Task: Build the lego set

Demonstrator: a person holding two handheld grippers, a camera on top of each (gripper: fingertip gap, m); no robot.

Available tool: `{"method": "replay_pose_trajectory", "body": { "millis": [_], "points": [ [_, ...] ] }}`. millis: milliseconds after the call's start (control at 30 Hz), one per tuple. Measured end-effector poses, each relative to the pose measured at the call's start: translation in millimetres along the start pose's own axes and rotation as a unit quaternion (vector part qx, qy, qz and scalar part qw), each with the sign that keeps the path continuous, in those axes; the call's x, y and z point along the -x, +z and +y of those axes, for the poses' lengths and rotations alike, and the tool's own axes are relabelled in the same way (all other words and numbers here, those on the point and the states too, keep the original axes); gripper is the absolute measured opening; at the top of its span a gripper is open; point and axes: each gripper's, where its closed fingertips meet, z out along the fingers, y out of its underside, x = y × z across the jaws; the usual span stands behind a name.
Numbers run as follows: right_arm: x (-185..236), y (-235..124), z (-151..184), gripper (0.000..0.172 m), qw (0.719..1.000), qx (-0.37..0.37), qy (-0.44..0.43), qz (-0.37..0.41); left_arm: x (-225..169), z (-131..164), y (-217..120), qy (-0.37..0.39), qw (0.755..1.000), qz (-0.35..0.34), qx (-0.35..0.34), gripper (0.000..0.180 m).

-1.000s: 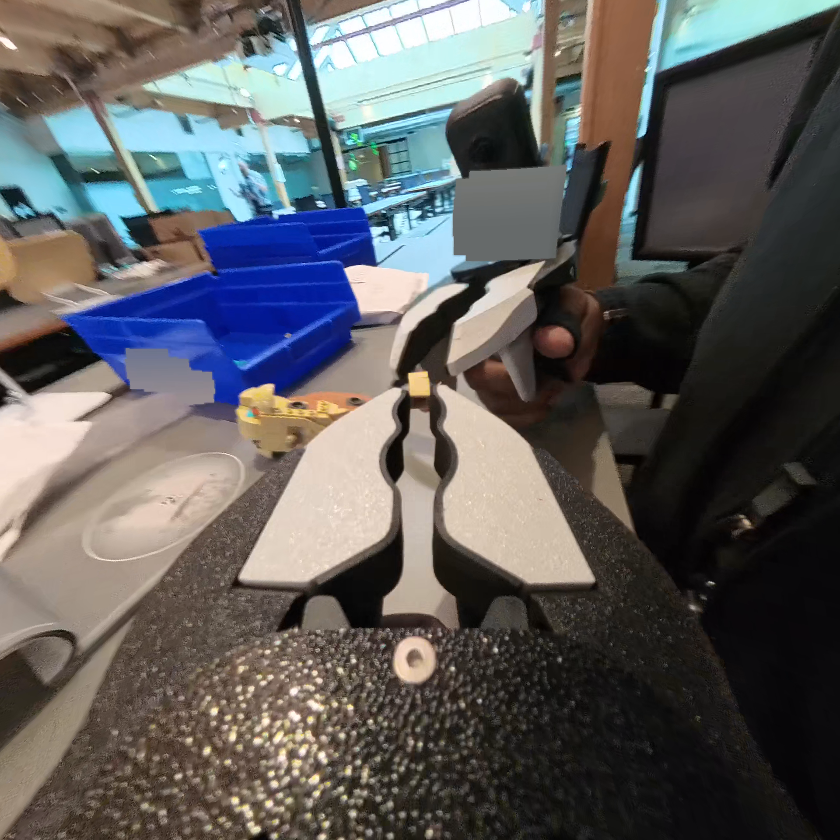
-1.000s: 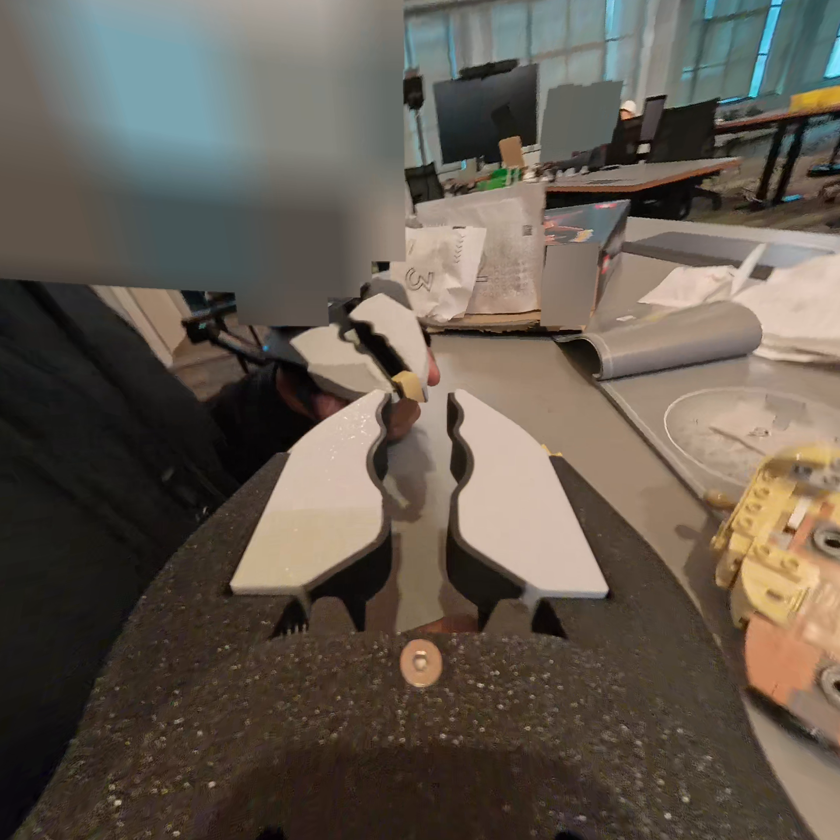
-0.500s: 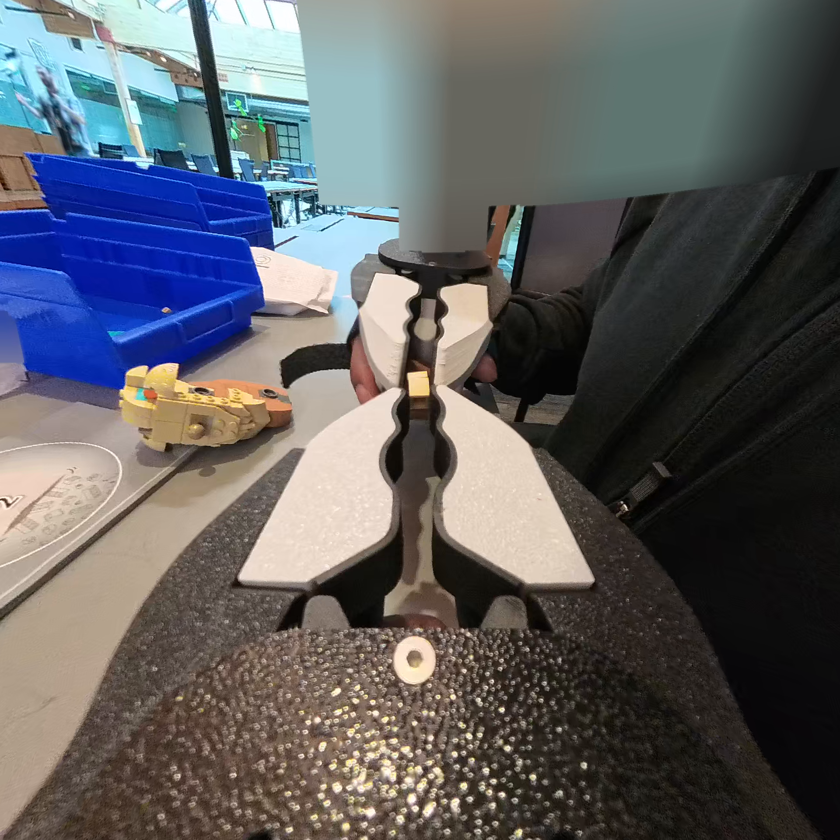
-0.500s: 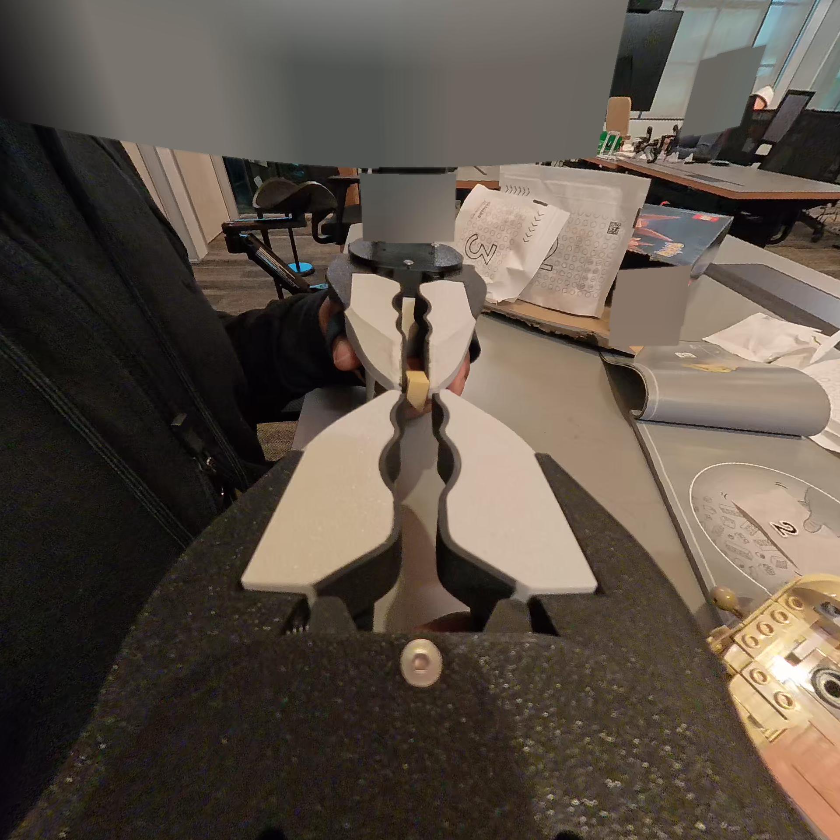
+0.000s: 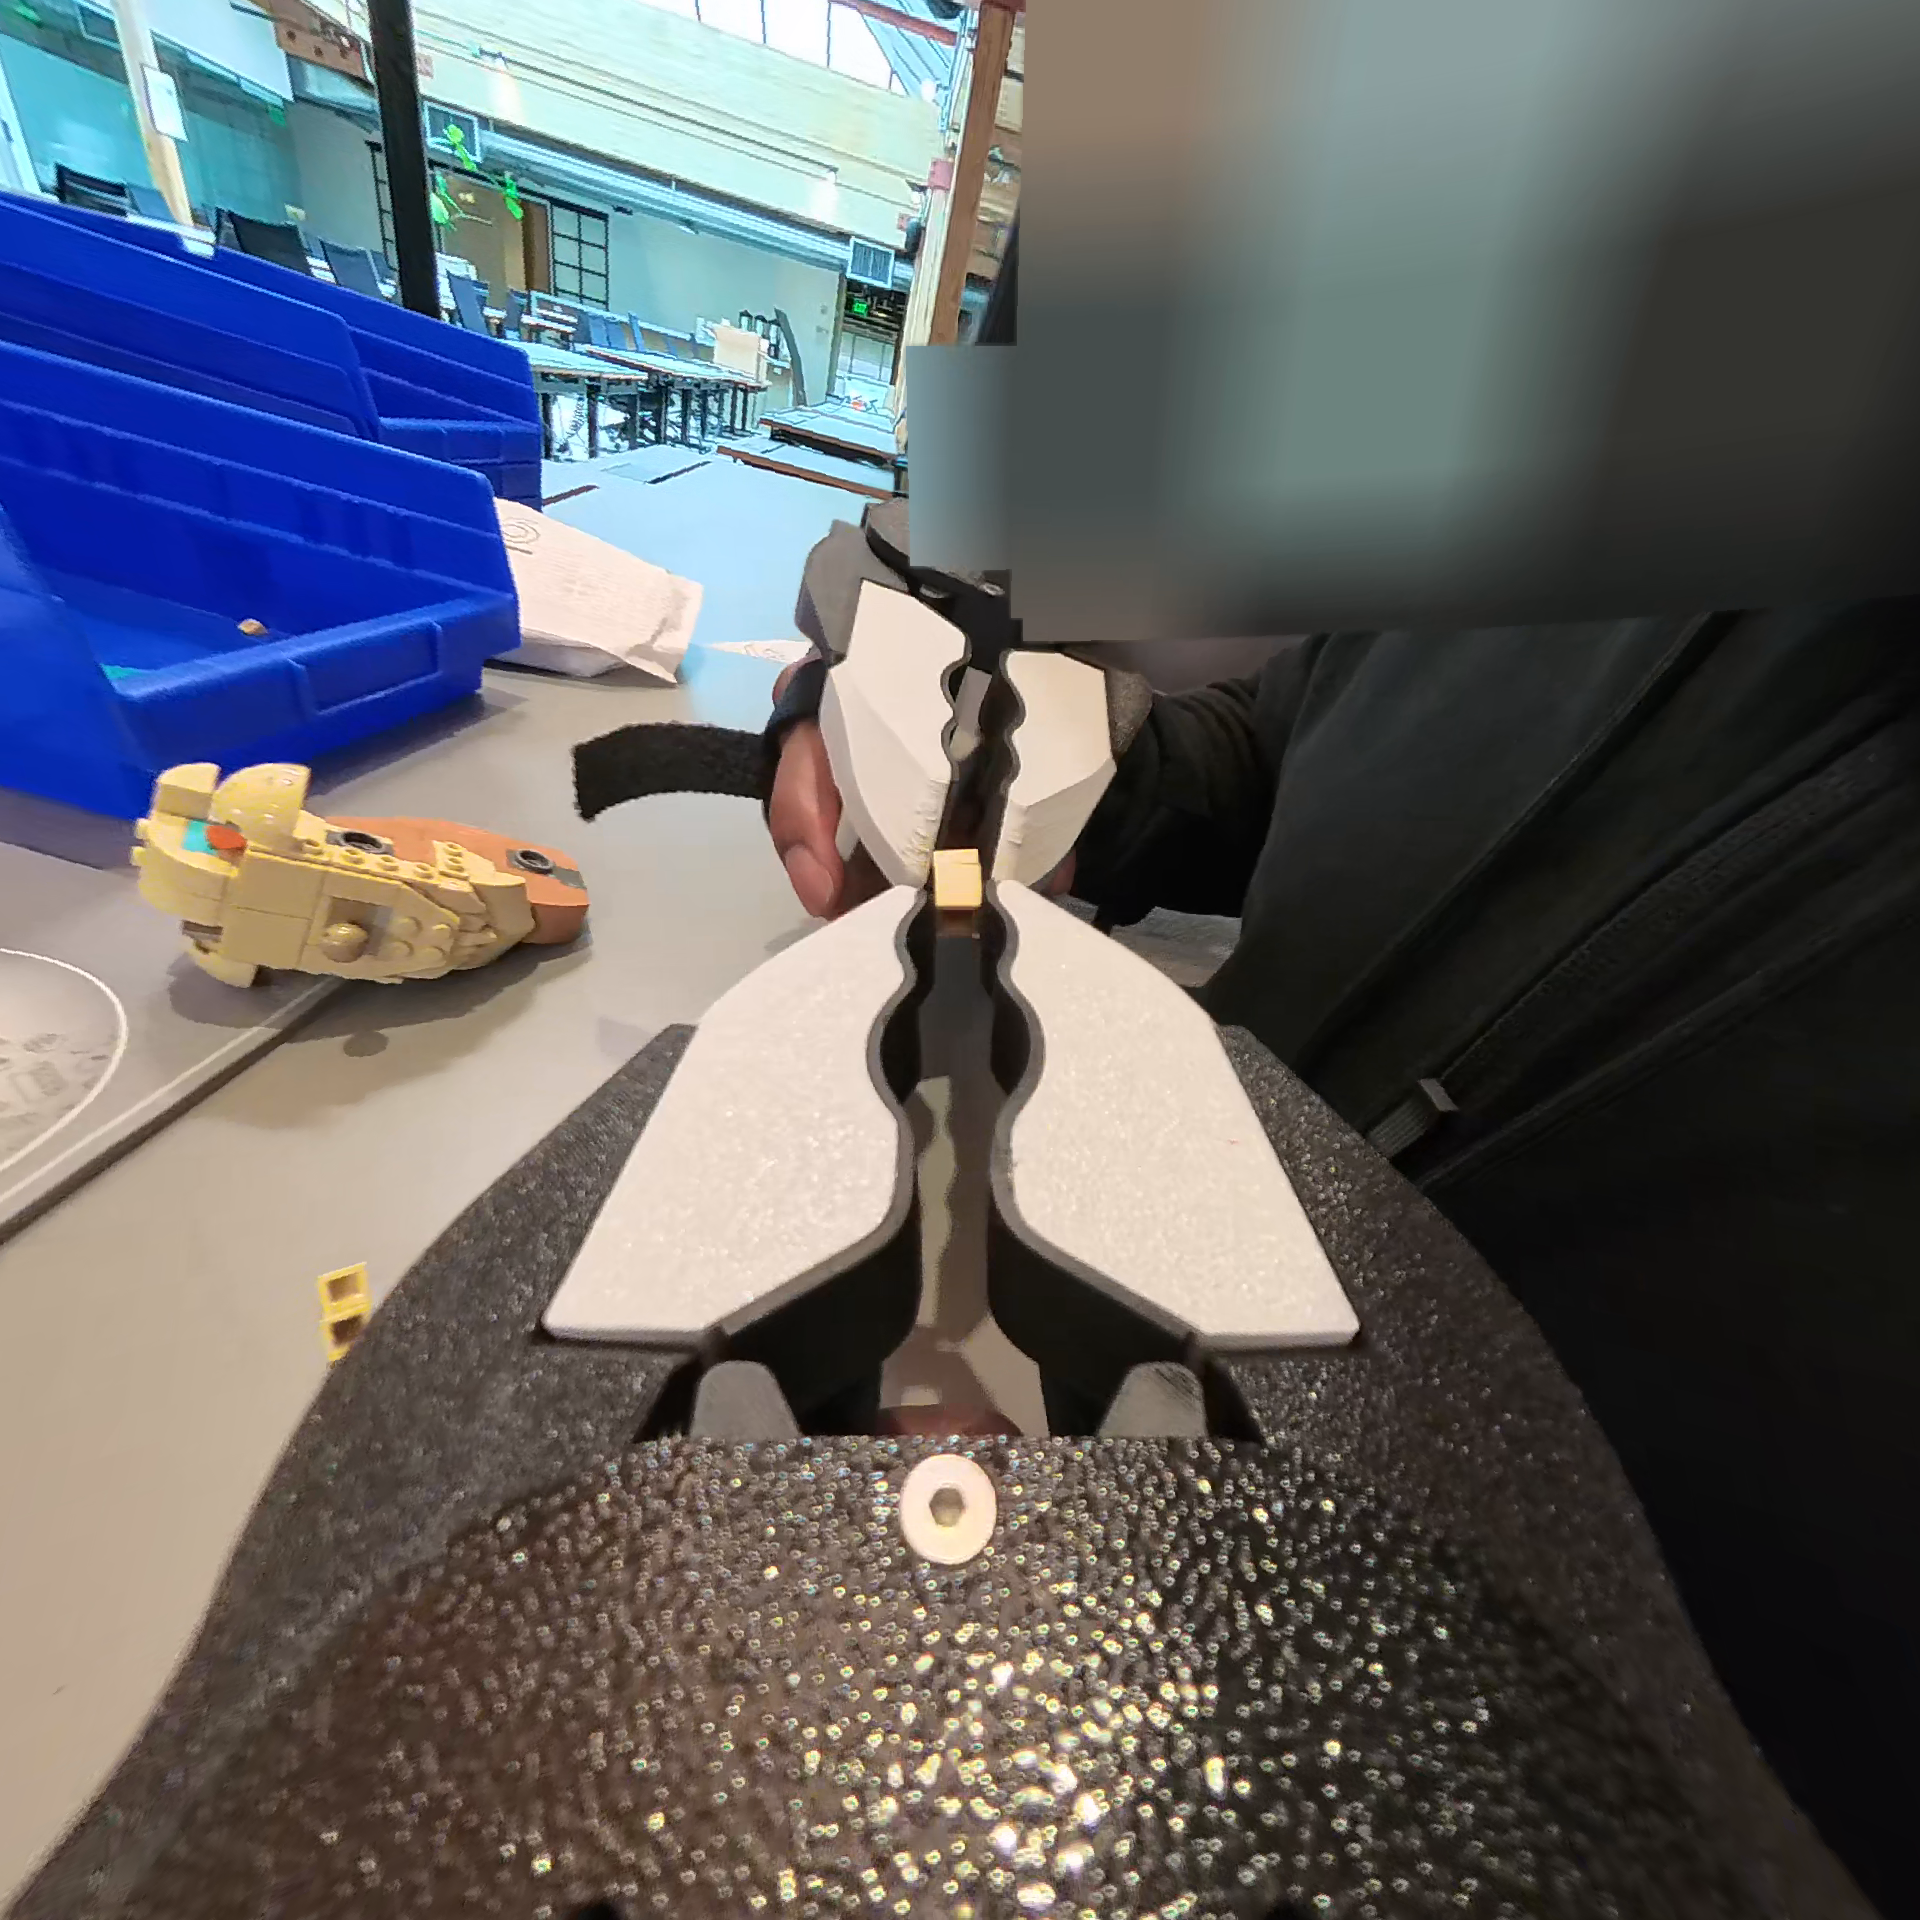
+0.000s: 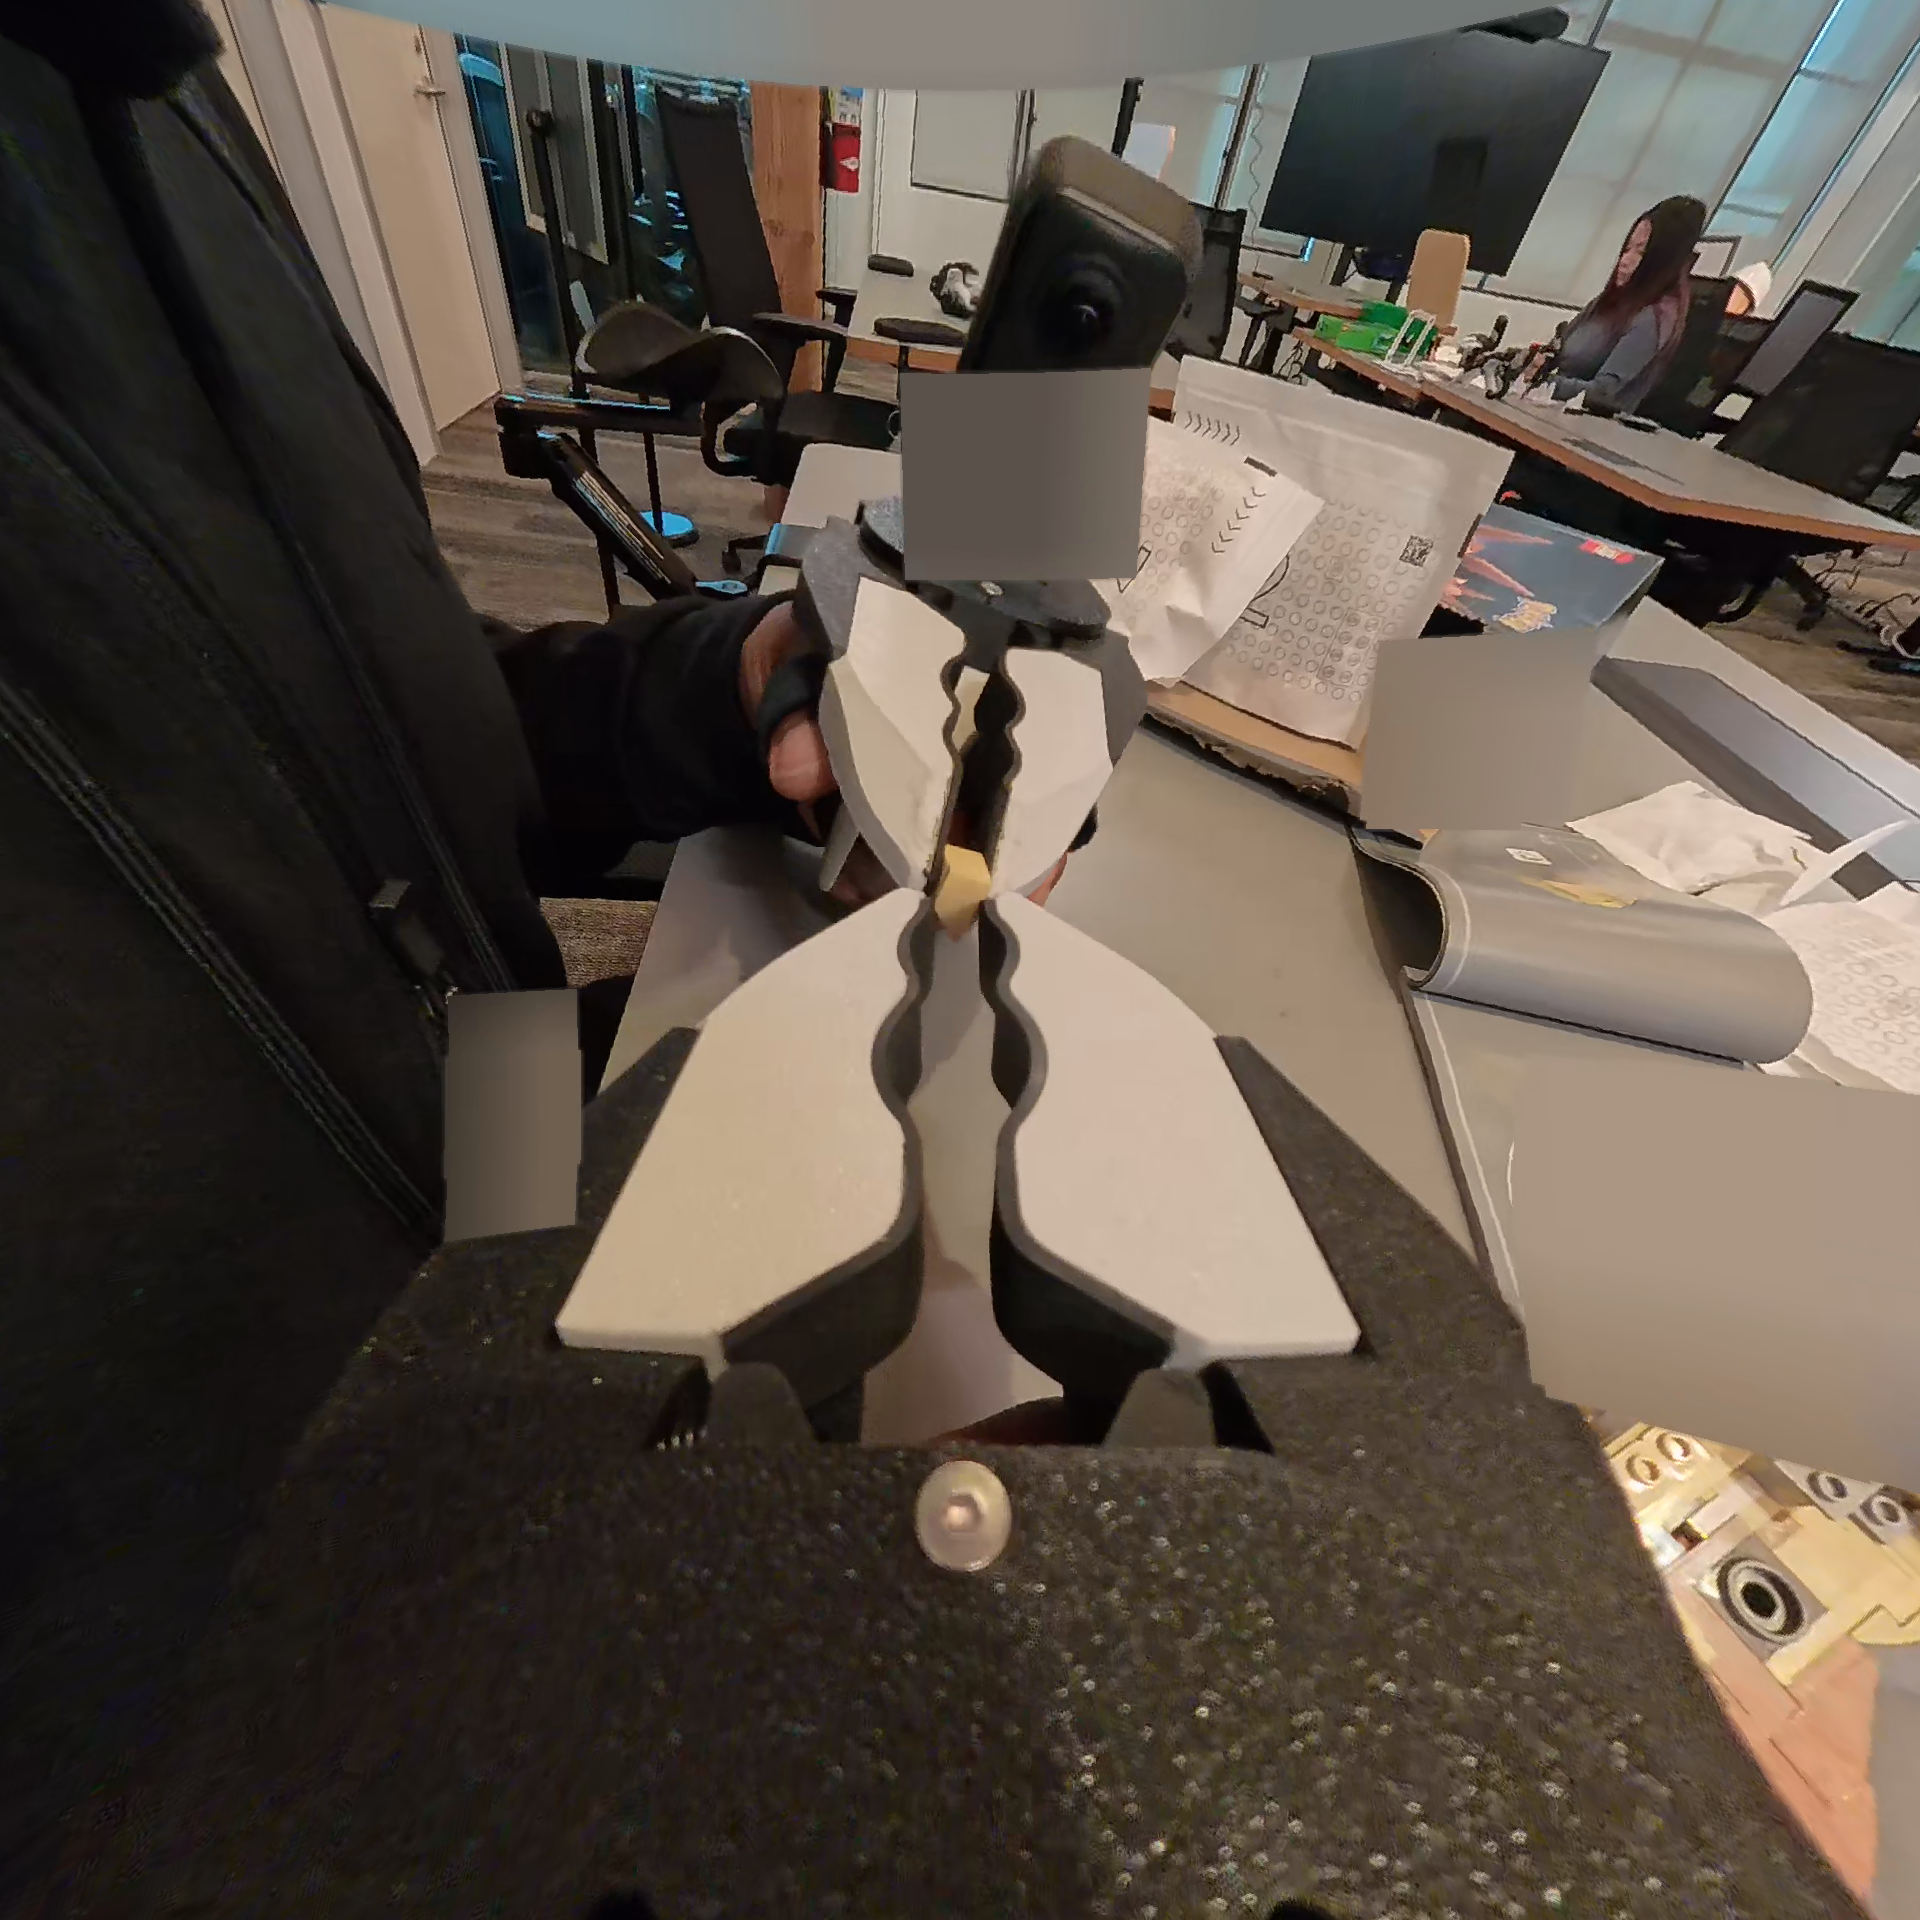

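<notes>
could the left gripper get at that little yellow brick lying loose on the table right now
Probably not as it stands: the left gripper is shut on a small tan brick, tip to tip with the right gripper. The table path to the yellow brick looks unobstructed.

Printed markings show on white paper bags [image 6: 1299, 582] upper right of frame and grey round-printed mat [image 5: 62, 1070] on the table; content not transcribed.

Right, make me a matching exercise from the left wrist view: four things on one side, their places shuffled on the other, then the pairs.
1. small tan brick
2. blue bin
3. brick model
4. small yellow brick

A. far left, at the back
B. alone on the bare table, lower left
C. at the fingertips of the left hand-held gripper
D. lying just in front of the bin

Pairs: 1-C, 2-A, 3-D, 4-B
</notes>
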Motion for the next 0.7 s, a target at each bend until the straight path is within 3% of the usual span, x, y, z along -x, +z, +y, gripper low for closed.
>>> {"method": "replay_pose_trajectory", "body": {
  "millis": [367, 433, 567, 700],
  "points": [
    [-2.2, -0.3, 1.8, 0.008, 1.000, 0.010, -0.019, 0.011, 0.9, -0.7, 5.9, -0.022, 1.000, 0.004, -0.004, 0.007],
    [-8.0, -2.3, 5.6, 0.017, 0.999, 0.017, -0.014, 0.033, 3.6, -4.8, 4.6, -0.022, 1.000, -0.004, -0.022, 0.007],
    [-36.5, -23.5, 20.7, 0.029, 0.993, 0.029, 0.032, 0.109, 7.8, -17.3, -4.9, -0.035, 0.997, -0.016, -0.072, 0.007],
    [-97.7, -70.1, 63.3, 0.029, 0.952, 0.104, 0.115, 0.264, 12.1, -19.4, -4.1, -0.047, 0.996, -0.017, -0.073, 0.007]
  ]
}}
